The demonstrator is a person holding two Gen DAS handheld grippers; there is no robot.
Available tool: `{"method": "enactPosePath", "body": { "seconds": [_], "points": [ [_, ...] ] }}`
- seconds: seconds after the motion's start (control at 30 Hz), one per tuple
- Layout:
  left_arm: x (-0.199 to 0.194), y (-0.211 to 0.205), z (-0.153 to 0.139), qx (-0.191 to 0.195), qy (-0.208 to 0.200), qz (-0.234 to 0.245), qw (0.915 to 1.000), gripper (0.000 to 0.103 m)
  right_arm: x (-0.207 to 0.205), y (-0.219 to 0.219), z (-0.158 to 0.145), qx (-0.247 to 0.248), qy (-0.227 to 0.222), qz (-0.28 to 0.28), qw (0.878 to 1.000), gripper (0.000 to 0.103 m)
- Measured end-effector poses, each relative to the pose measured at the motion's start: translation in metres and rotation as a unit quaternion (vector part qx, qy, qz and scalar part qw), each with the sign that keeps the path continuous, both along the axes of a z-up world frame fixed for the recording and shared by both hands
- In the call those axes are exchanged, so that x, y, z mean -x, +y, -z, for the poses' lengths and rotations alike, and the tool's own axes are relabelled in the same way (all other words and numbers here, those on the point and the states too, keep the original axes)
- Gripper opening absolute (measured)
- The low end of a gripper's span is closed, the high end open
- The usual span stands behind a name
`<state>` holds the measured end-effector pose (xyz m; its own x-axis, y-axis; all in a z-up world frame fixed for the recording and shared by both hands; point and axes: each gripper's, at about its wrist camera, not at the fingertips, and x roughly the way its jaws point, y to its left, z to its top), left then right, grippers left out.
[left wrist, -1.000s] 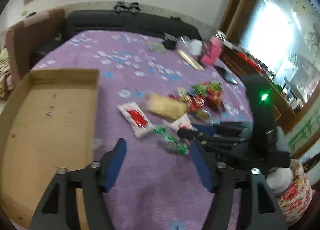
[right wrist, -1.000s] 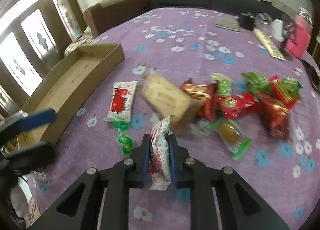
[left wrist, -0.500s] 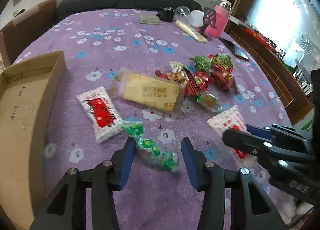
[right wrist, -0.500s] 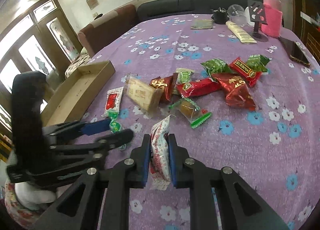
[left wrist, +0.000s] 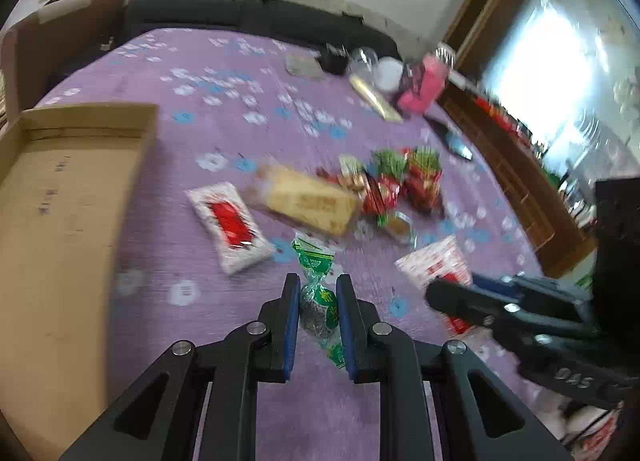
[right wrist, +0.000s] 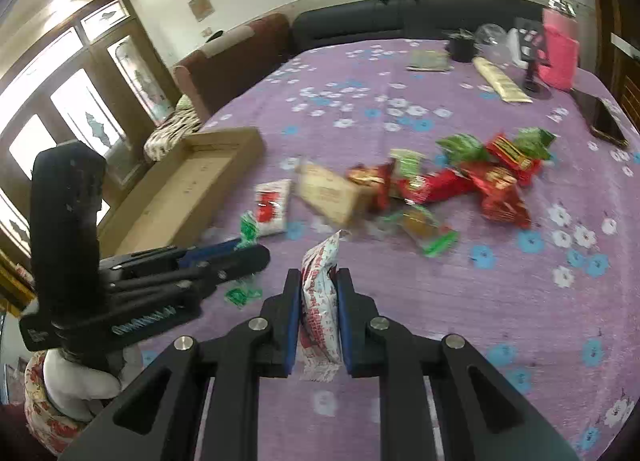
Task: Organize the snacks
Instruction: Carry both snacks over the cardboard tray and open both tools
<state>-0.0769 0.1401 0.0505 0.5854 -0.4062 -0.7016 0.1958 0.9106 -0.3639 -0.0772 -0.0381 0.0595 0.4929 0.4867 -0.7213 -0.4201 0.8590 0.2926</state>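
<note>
The green-wrapped candy sits between the blue pads of the left tool, whose jaws have just been closing and now pinch it near its twisted middle, one green tail sticking out ahead and the other hanging behind. It seems barely clear of the purple flowered cloth covering the counter. The grip on a crinkly twist wrapper is likely thin, so the lift wants to be slow and level, without a quick swing that could let the sweet slip out.

The right tool is clamped on a white and red packet, held upright on its edge. Both tools are close together, so they had better travel one behind the other to avoid knocking.

The cardboard box lies open at the left, apparently the place for the snacks. A second white and red packet and a tan wrapped cake lie between; carrying high enough to pass over them and the box wall seems wise.
</note>
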Motion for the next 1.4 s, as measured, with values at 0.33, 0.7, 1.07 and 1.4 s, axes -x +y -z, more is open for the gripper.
{"method": "enactPosePath", "body": {
  "seconds": [0.33, 0.7, 1.07, 1.4],
  "points": [
    [0.039, 0.111, -0.028, -0.007, -0.040, -0.121, 0.9918, 0.018, 0.004, 0.098, -0.019, -0.034, 0.013, -0.087, 0.996, 0.017],
    [0.064, 0.197, 0.006, -0.056, -0.014, -0.220, 0.9737, 0.019, 0.005, 0.216, 0.011, -0.022, 0.056, -0.158, 0.986, 0.017],
    [0.065, 0.212, 0.010, -0.021, -0.009, -0.225, 0.9741, 0.026, 0.008, 0.250, 0.036, 0.012, 0.062, -0.166, 0.984, 0.020],
    [0.077, 0.208, -0.014, 0.020, -0.039, -0.236, 0.9707, 0.043, 0.016, 0.216, 0.005, -0.017, 0.016, -0.143, 0.989, 0.036]
  ]
}}
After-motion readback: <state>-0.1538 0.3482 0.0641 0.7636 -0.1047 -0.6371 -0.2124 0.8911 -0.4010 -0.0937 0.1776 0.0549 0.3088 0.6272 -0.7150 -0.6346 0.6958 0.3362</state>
